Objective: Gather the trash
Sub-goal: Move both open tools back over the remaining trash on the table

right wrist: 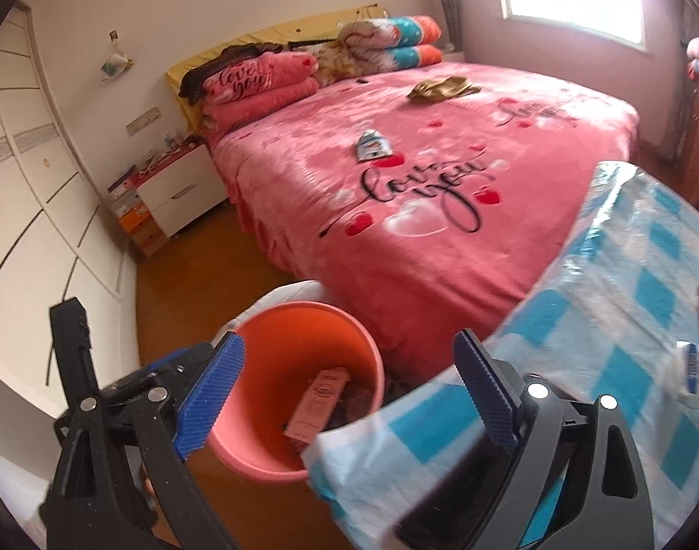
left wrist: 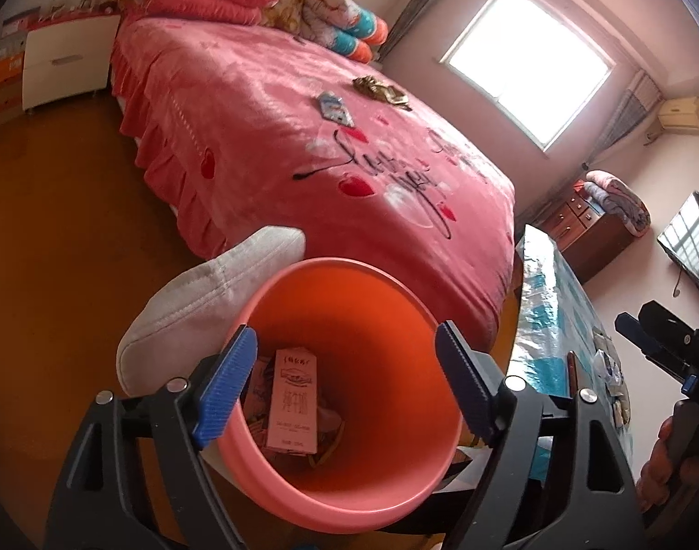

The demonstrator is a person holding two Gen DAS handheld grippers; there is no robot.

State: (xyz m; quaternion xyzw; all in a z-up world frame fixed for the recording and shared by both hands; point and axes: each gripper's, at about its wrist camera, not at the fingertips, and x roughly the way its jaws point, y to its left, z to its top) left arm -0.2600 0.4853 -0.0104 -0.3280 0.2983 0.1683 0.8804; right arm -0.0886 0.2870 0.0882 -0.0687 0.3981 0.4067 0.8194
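Beyond the orange bin, a blue wrapper and gold wrapper lie on the pink bed, ahead of both empty, open-jawed tools, the right hand-held gripper likely nearer than the left hand-held gripper.

A home bedroom is shown: a bed with pillows, a nightstand and a window.
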